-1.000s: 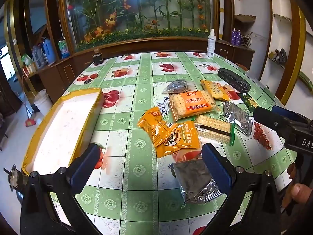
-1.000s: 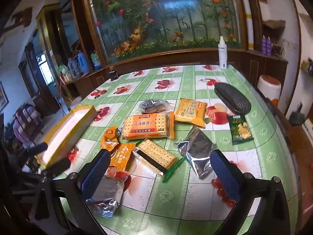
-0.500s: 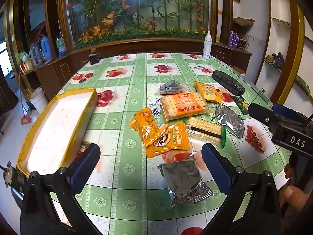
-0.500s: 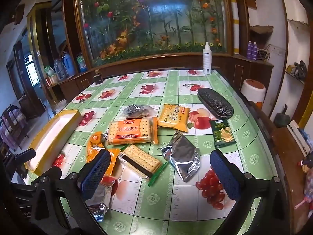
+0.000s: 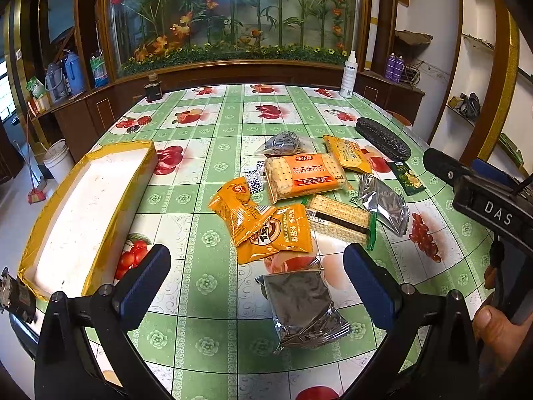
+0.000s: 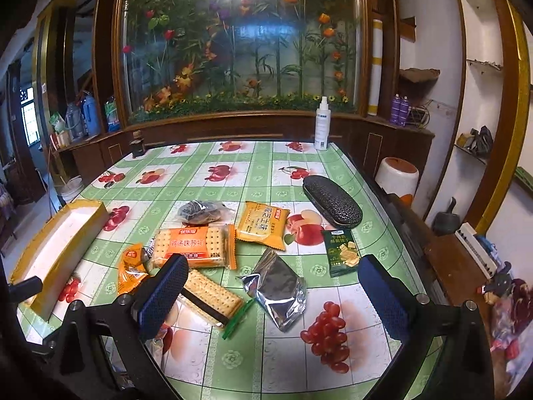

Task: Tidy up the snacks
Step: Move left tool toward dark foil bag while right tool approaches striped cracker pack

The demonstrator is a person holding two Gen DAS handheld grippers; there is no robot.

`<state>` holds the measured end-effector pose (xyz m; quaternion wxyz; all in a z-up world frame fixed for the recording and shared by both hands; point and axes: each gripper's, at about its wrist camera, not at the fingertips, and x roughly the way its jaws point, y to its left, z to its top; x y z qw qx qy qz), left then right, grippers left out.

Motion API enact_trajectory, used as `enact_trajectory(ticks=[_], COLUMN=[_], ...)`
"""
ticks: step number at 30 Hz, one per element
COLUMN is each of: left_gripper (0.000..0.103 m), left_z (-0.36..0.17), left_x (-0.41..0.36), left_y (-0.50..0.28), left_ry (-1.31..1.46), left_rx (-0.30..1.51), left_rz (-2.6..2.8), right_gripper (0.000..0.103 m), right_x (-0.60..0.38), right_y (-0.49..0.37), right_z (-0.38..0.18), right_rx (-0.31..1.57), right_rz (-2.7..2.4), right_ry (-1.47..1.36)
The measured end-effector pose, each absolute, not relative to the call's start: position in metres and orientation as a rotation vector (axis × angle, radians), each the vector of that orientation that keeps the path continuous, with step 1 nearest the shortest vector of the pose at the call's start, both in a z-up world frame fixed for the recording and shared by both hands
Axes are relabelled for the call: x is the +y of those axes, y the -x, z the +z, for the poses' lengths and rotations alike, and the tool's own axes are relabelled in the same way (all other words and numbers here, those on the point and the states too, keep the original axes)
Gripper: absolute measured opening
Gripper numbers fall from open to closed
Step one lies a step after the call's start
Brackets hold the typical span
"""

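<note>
Several snack packs lie in the middle of the table: an orange cracker pack [image 5: 303,175] [image 6: 195,245], two orange pouches [image 5: 266,230], a clear biscuit pack [image 5: 339,221] [image 6: 210,296], silver pouches [image 5: 303,306] [image 6: 278,291], a yellow pack [image 6: 263,225] and a small green box [image 6: 343,251]. A yellow-edged white tray [image 5: 86,213] [image 6: 56,250] sits at the left, empty. My left gripper [image 5: 256,283] is open above the near silver pouch. My right gripper [image 6: 269,293] is open and empty above the table's near edge.
A black glasses case [image 6: 331,205] lies at the right rear. A white spray bottle [image 6: 321,128] and a small dark jar [image 6: 136,146] stand at the table's far edge. A wooden cabinet and glass plant display run behind.
Both grippers have pulled back and risen from the table, so the snacks look smaller and farther. Both stay open and empty. No snack has moved.
</note>
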<state>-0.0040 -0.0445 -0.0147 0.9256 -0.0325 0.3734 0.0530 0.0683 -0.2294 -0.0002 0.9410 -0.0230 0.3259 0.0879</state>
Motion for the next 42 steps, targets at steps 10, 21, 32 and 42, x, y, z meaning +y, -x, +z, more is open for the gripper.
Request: enact_trajectory(ticks=[10,21,32,42], left_gripper=[0.103,0.103,0.103,0.103], left_z=[-0.025,-0.036,-0.047,-0.063], left_x=[-0.04,-0.034,-0.04,-0.055], left_y=[0.0,-0.001,-0.005,-0.01], left_ry=[0.101,0.131,0.133,0.091], left_rx=[0.806,0.85,0.904,0.955], left_rz=[0.1,0.093,0.076,0.057], right_gripper=[0.103,0.103,0.103,0.103], right_x=[-0.223,-0.218,-0.234,-0.222], right_y=[-0.068,-0.066,-0.073,-0.074], right_z=[-0.002,-0.006,-0.022,-0.038], right_rx=[0.661,0.666,0.743,0.795], right_rz=[0.172,0.184,0.251,0.329], right_ry=[0.066,0.087,-0.003,0.046])
